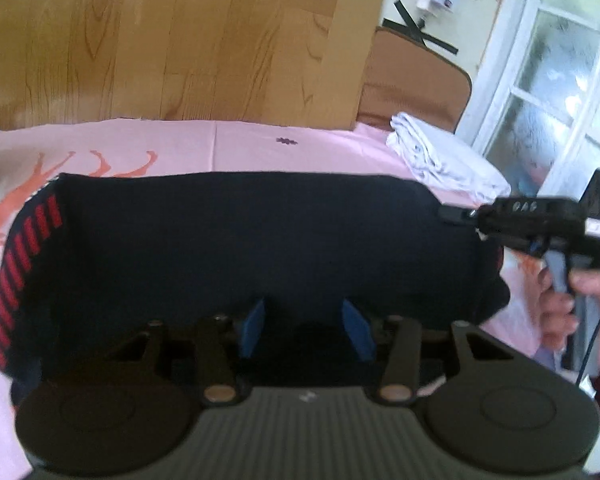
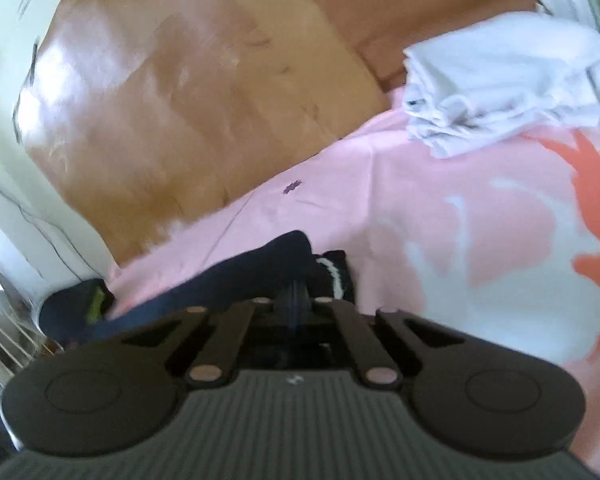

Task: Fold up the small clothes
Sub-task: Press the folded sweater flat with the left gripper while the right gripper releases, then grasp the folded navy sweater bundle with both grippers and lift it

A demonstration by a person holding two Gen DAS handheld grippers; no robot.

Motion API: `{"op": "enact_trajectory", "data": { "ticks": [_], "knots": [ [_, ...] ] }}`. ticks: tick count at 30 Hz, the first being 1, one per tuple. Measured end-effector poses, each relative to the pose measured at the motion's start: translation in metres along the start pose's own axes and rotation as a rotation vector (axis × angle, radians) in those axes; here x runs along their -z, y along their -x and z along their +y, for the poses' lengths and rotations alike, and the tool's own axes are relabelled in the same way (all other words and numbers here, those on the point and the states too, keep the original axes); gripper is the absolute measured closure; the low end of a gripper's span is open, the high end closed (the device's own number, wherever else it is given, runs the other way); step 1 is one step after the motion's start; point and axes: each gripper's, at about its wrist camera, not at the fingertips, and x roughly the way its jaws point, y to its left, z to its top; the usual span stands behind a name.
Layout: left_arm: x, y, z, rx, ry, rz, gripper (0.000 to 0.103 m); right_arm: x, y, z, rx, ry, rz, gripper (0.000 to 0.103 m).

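Observation:
A dark navy garment [image 1: 240,240] with red stripes [image 1: 24,256] along its left side lies spread on a pink sheet [image 1: 240,144]. My left gripper [image 1: 304,328] hovers over the garment's near edge, open, with its blue pads [image 1: 252,328] apart and nothing seen between them. At the garment's right corner my right gripper [image 1: 454,213] is held by a hand [image 1: 560,304]. In the right wrist view that gripper [image 2: 296,296] is shut on the navy garment [image 2: 260,264], beside a white-trimmed edge [image 2: 334,276].
A folded white cloth [image 1: 440,156] [image 2: 500,80] lies at the sheet's far right corner. A wooden board [image 1: 160,40] stands behind the bed, and a white-framed window [image 1: 560,80] is at the right. A dark item with green [image 2: 84,304] lies at the sheet's left edge.

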Motion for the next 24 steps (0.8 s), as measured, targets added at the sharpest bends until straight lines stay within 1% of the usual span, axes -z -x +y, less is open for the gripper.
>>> {"op": "enact_trajectory", "data": {
  "ticks": [1, 2, 3, 4, 5, 7, 9, 10, 12, 16, 18, 19, 20, 21, 22, 24],
  "knots": [
    [-0.001, 0.003, 0.000, 0.005, 0.001, 0.011, 0.058, 0.001, 0.007, 0.003, -0.010, 0.009, -0.001, 0.096],
    [-0.002, 0.006, 0.002, 0.014, 0.007, 0.022, 0.058, 0.002, 0.016, 0.005, -0.025, 0.010, -0.002, 0.088],
    [-0.006, 0.008, 0.005, 0.025, 0.018, 0.027, 0.058, 0.001, 0.021, 0.005, -0.029, 0.007, -0.007, 0.070],
    [-0.012, 0.011, 0.010, 0.042, 0.042, 0.018, 0.057, 0.002, 0.030, 0.002, -0.010, -0.004, -0.016, 0.056],
    [-0.017, 0.015, 0.015, 0.055, 0.067, -0.004, 0.057, 0.004, 0.032, 0.000, 0.012, -0.016, -0.025, 0.038],
    [-0.028, 0.024, 0.025, 0.101, 0.127, -0.054, 0.057, 0.002, 0.040, -0.010, -0.001, -0.063, -0.026, 0.038],
    [-0.043, 0.024, 0.036, 0.163, 0.201, -0.076, 0.057, 0.003, 0.044, -0.028, -0.020, -0.170, 0.009, 0.038],
    [-0.050, 0.021, 0.041, 0.200, 0.239, -0.076, 0.056, 0.004, 0.043, -0.035, -0.032, -0.223, 0.029, 0.038],
    [-0.059, 0.011, 0.042, 0.250, 0.280, -0.066, 0.053, 0.007, 0.045, -0.043, -0.072, -0.309, 0.048, 0.038],
    [-0.067, -0.017, 0.040, 0.311, 0.328, -0.017, 0.049, 0.011, 0.044, -0.048, -0.155, -0.402, 0.079, 0.038],
    [-0.062, -0.033, 0.040, 0.329, 0.369, 0.028, 0.048, 0.010, 0.042, -0.048, -0.165, -0.433, 0.084, 0.038],
    [-0.057, -0.041, 0.043, 0.325, 0.396, 0.065, 0.047, 0.010, 0.042, -0.049, -0.166, -0.443, 0.083, 0.038],
    [-0.052, -0.050, 0.045, 0.311, 0.414, 0.092, 0.049, 0.010, 0.040, -0.049, -0.169, -0.451, 0.081, 0.038],
    [-0.046, -0.056, 0.048, 0.310, 0.423, 0.091, 0.050, 0.011, 0.040, -0.050, -0.171, -0.456, 0.080, 0.038],
    [-0.041, -0.056, 0.050, 0.326, 0.429, 0.064, 0.050, 0.012, 0.039, -0.051, -0.167, -0.457, 0.082, 0.038],
    [-0.039, -0.055, 0.052, 0.329, 0.450, 0.061, 0.051, 0.013, 0.037, -0.051, -0.159, -0.463, 0.086, 0.038]
  ]
}}
